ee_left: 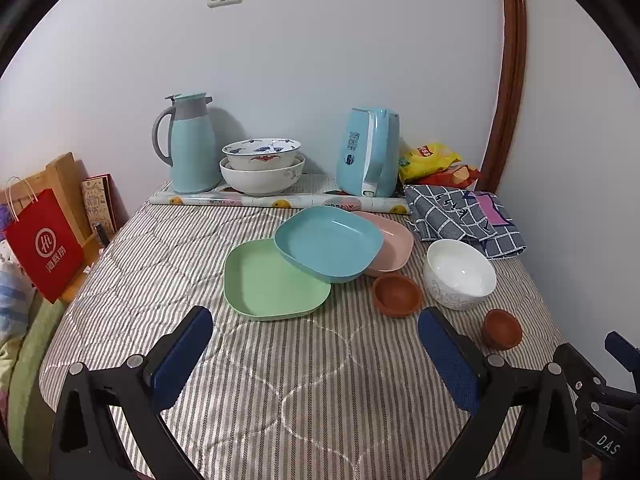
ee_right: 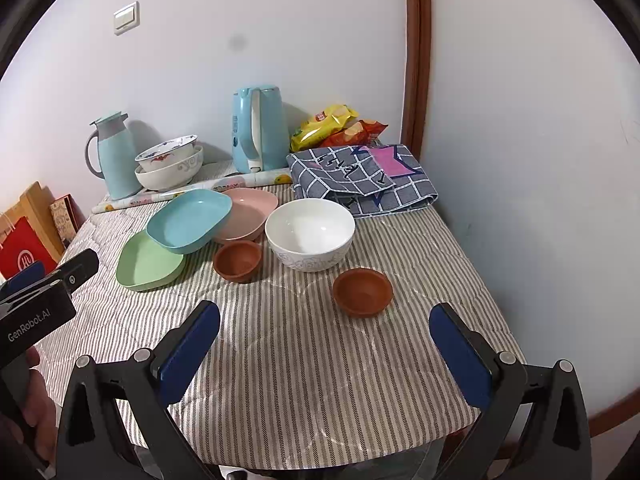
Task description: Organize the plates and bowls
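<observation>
On the striped table cover lie a green plate (ee_left: 272, 280) (ee_right: 150, 262), a blue plate (ee_left: 328, 242) (ee_right: 188, 220) leaning over it and over a pink plate (ee_left: 394, 244) (ee_right: 250, 210). To their right stand a white bowl (ee_left: 460, 274) (ee_right: 310, 234) and two small brown bowls (ee_left: 396, 294) (ee_right: 238, 260), (ee_left: 502, 328) (ee_right: 362, 292). Two stacked patterned bowls (ee_left: 262, 164) (ee_right: 170, 164) sit at the back. My left gripper (ee_left: 316, 330) is open and empty, short of the green plate. My right gripper (ee_right: 326, 322) is open and empty, just short of the nearer brown bowl.
A teal thermos jug (ee_left: 190, 144) (ee_right: 114, 156) and a blue kettle (ee_left: 370, 152) (ee_right: 258, 128) stand by the wall. Snack bags (ee_left: 430, 160) (ee_right: 328, 122) and a folded checked cloth (ee_left: 466, 216) (ee_right: 360, 178) lie back right. A red bag (ee_left: 40, 240) hangs left.
</observation>
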